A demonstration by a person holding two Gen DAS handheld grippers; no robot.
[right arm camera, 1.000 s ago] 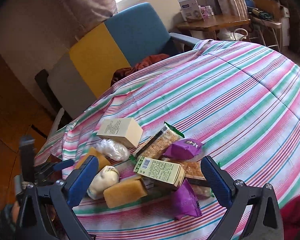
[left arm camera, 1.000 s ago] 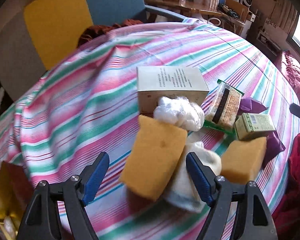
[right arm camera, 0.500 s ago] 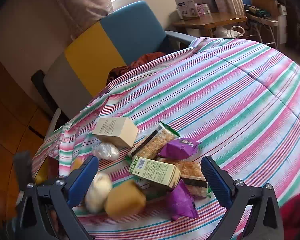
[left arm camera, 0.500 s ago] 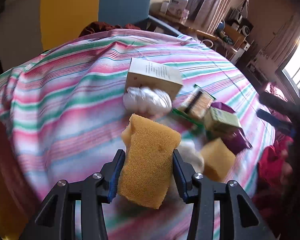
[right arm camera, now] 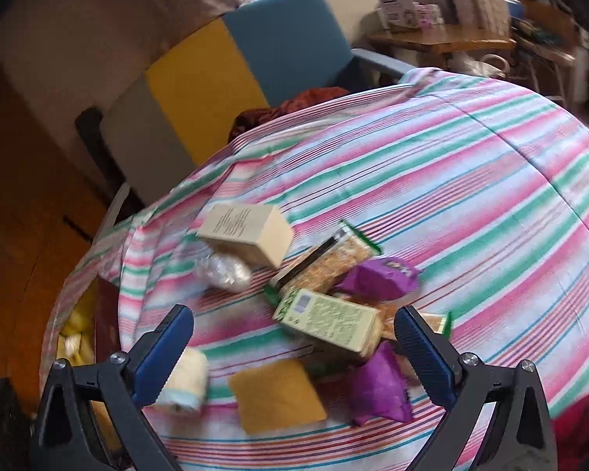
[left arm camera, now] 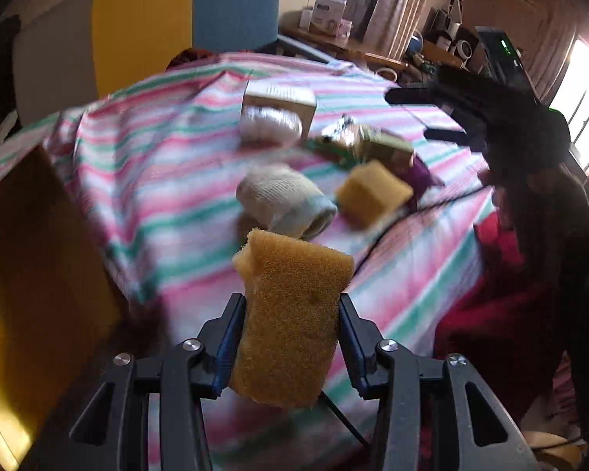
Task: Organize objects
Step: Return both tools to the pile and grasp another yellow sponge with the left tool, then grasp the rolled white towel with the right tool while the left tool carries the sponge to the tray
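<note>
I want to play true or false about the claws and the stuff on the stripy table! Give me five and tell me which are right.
1. The left claw is squeezing a yellow sponge. True.
2. The right claw is holding the green box. False: its jaws are wide open and hold nothing; the box lies on the striped tablecloth.
3. A second yellow sponge lies on the tablecloth. True.
4. The beige box is stacked on top of the green box. False: it sits apart from it, farther back, beside a clear plastic bundle.
5. There are purple snack packets in the pile. True.
</note>
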